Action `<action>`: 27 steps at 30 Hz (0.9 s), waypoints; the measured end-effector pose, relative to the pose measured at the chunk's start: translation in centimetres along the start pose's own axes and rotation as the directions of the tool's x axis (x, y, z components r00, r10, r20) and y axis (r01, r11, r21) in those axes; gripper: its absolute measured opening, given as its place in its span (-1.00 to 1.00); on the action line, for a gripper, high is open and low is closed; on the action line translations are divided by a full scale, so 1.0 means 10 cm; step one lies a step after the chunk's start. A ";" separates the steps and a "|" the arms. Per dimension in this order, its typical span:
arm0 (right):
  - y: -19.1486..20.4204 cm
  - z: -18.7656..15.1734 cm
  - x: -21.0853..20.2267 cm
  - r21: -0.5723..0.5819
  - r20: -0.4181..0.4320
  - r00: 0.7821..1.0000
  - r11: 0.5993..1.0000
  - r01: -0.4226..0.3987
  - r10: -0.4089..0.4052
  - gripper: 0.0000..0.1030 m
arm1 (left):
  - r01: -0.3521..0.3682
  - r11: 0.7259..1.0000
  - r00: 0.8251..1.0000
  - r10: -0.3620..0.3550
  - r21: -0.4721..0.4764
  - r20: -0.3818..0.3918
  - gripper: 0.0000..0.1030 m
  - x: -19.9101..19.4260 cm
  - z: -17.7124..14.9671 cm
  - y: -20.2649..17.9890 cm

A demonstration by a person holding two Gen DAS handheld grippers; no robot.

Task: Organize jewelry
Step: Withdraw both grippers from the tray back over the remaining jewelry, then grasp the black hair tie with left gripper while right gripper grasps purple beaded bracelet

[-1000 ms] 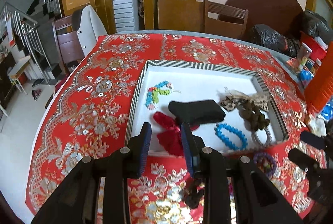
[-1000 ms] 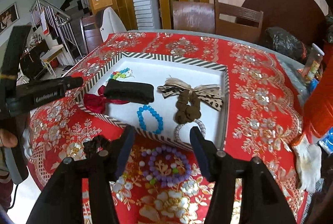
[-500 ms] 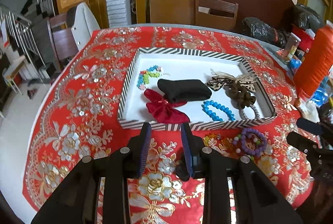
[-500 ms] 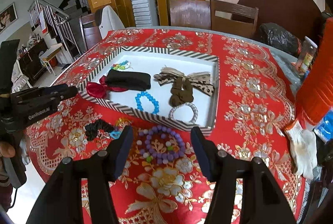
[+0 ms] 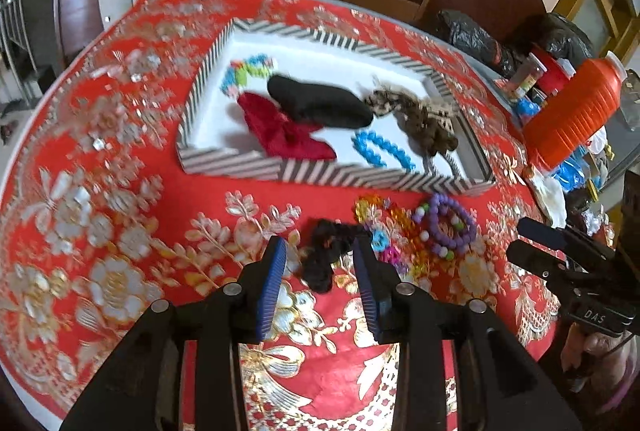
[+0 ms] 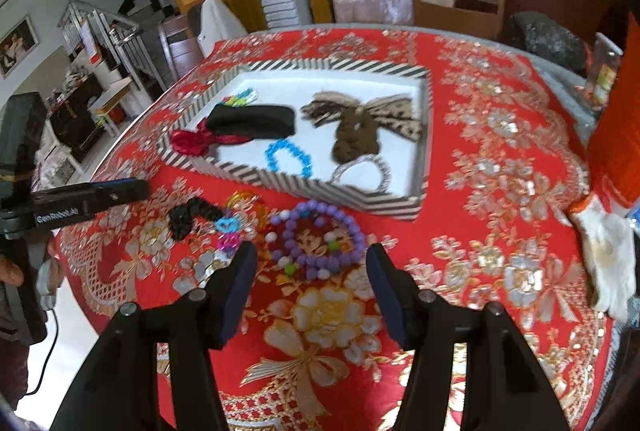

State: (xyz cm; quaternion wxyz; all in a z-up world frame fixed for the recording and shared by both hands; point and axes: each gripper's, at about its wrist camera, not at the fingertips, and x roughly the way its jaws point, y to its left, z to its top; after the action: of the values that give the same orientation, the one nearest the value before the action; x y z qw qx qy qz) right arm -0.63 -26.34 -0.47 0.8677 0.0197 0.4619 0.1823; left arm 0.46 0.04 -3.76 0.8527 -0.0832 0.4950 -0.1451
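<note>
A striped-rim white tray [image 5: 320,173] [image 6: 304,183] holds a black band [image 5: 320,103], a red bow [image 5: 280,131], a blue bead bracelet [image 5: 380,149], a leopard bow and other pieces. On the red cloth before it lie a black scrunchie [image 5: 326,251] [image 6: 188,217], colourful plastic rings [image 5: 384,231] [image 6: 236,219] and a purple bead bracelet [image 5: 452,227] [image 6: 316,241]. My left gripper [image 5: 320,271] is open and empty, just short of the scrunchie. My right gripper [image 6: 310,275] is open and empty, just short of the purple bracelet.
An orange jug [image 5: 572,111] and clutter stand at the table's right edge. A white glove [image 6: 608,251] lies on the cloth at right. Wooden chairs [image 6: 456,3] stand behind the table. The table's near edge is close under both grippers.
Both grippers have pulled back from over the tray toward the near side of the table. The left gripper's jaws have opened wider and now sit by the black scrunchie.
</note>
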 end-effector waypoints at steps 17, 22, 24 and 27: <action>0.08 0.01 0.11 -0.036 -0.021 1.000 0.999 -0.016 0.015 0.07 | -0.137 0.986 0.991 0.137 0.100 0.009 -0.05 0.26 -0.02 -0.18; 0.02 0.03 0.15 -0.040 -0.021 1.000 0.999 0.009 -0.010 0.07 | -0.134 0.986 0.991 0.135 0.097 -0.004 -0.05 0.32 -0.02 -0.17; -0.05 0.03 0.17 -0.033 -0.023 0.999 0.999 0.025 -0.026 0.07 | -0.132 0.987 0.991 0.133 0.095 -0.007 -0.05 0.34 -0.01 -0.16; -0.21 0.03 0.22 0.001 -0.029 0.998 0.999 0.054 -0.054 0.07 | -0.126 0.988 0.992 0.128 0.093 -0.014 -0.05 0.37 -0.01 -0.16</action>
State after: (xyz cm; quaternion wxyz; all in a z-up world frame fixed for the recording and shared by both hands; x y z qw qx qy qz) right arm 1.32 -27.58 -2.47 0.8655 0.0052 0.4751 0.1587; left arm 1.83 -2.71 -6.37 0.8583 -0.0106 0.5003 -0.1138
